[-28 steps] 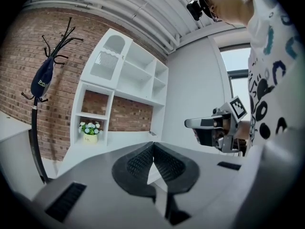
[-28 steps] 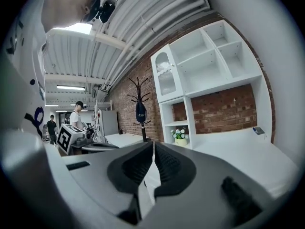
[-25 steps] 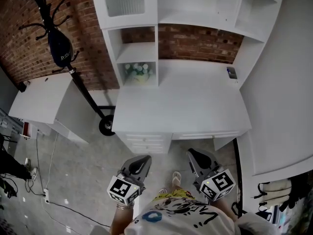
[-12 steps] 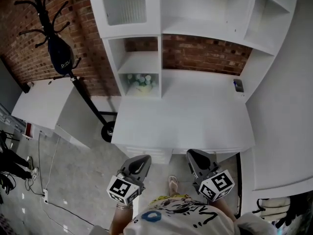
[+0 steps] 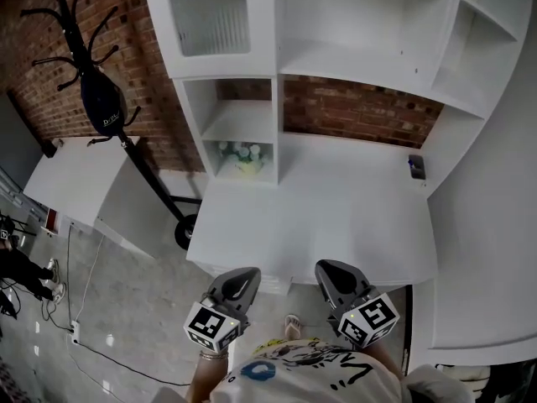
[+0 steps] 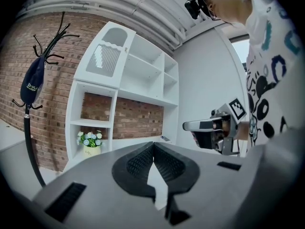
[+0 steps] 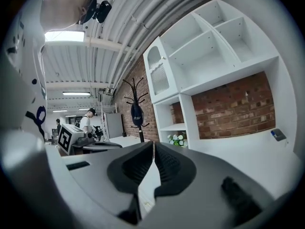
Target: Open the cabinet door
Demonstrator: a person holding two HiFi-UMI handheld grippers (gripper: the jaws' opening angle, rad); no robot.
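1. Far left in my head view: black coat rack (image 5: pixel 80 36) against the brick wall (image 5: pixel 33 65), w/ a dark bag (image 5: pixel 105 106) hung on it. A low white table (image 5: pixel 71 179) sits just below the bag.
2. Cabinet door (image 5: pixel 214 15): top-left compartment of the white shelf unit (image 5: pixel 369 57). It has a ribbed panel in an arched frame and sits flush w/ the frame, i.e. closed. It's well apart from both grippers.
3. Below the door are two open cubbies. The lower one holds a pot of flowers (image 5: pixel 242 154), standing at desk level.
4. Left gripper (image 5: pixel 248 270): just short of the desk's near edge, pointing toward the shelf unit. Jaws are together, tips touching, nothing btwn them.
5. Right gripper (image 5: pixel 324 266): beside the left one, roughly level w/ it and also at the desk edge. Jaws are closed tight and empty.
6. White desk top (image 5: pixel 336 208) runs from the cubbies to the right-hand wall. A small dark device (image 5: pixel 417 166) lies at its back-right corner.
7. Right gripper view, bkgd: two people standing far off across the room, too small for detail.
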